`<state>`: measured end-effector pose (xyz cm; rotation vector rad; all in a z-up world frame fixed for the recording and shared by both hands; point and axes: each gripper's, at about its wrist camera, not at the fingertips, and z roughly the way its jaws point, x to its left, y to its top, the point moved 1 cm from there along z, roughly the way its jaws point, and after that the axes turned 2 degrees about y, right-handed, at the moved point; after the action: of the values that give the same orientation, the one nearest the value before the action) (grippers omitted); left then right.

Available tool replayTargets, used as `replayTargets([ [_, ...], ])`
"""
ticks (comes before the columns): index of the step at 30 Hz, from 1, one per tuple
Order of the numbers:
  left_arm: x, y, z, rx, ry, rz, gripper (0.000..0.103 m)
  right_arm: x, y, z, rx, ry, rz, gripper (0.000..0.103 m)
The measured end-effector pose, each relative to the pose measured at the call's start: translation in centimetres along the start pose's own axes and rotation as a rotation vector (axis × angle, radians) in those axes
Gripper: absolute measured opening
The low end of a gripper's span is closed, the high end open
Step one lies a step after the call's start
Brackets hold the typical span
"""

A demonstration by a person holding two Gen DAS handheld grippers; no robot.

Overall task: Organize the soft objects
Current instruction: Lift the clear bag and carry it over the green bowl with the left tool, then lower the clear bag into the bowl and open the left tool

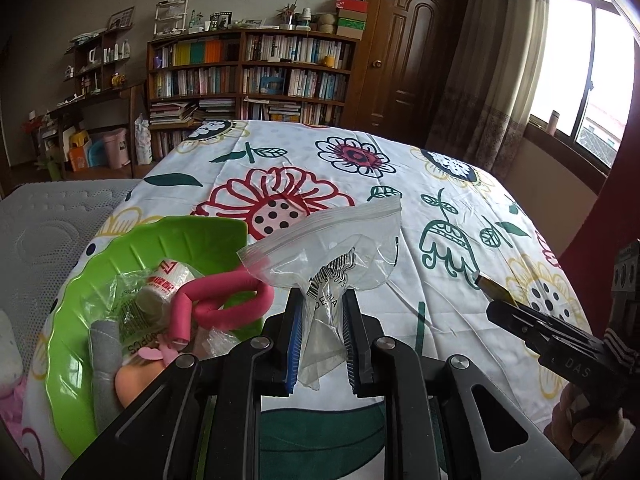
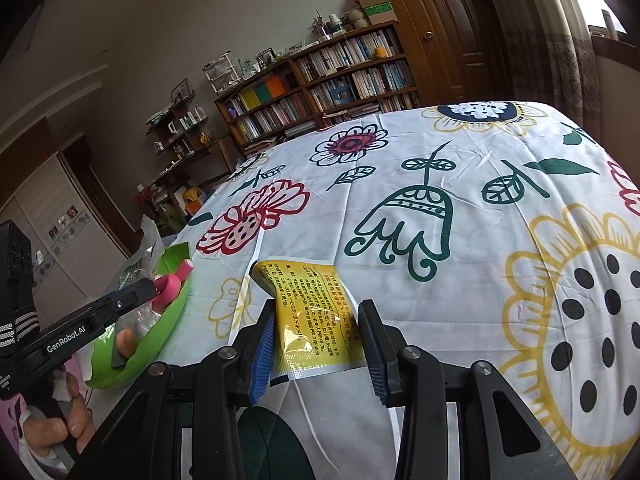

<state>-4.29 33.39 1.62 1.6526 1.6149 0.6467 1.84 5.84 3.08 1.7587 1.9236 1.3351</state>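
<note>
My left gripper (image 1: 322,298) is shut on the lower end of a clear zip bag (image 1: 332,240), which stands up over the flowered cloth with its zip edge at the top. A yellow sachet (image 2: 316,292) with printed text is held in my right gripper (image 2: 316,308), lifted off the cloth. In the left wrist view that sachet (image 1: 490,286) shows edge-on at the tip of the right gripper (image 1: 498,300), to the right of the bag. On the left, a green plate (image 1: 140,248) holds a pink foam curler (image 1: 224,304), a bandage roll (image 1: 168,280) and other soft items.
The flowered cloth (image 2: 440,160) covers a bed and stretches far ahead and to the right. A bare white mattress (image 1: 48,220) lies to the left. A bookcase (image 1: 252,76), a wooden door (image 1: 412,48) and a curtained window stand beyond.
</note>
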Motion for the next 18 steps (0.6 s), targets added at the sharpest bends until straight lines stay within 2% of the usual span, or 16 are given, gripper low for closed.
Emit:
replayTargets([
  [10, 3.4, -0.3, -1.8, -0.027, 0.042, -0.043, 0.019, 2.2, -0.1, 0.6, 0.008, 0.033, -0.032, 0.042],
  [18, 6.2, -0.8, -2.9, -0.049, 0.119, -0.062, 0.019, 4.3, -0.1, 1.0, 0.012, 0.064, -0.070, 0.042],
])
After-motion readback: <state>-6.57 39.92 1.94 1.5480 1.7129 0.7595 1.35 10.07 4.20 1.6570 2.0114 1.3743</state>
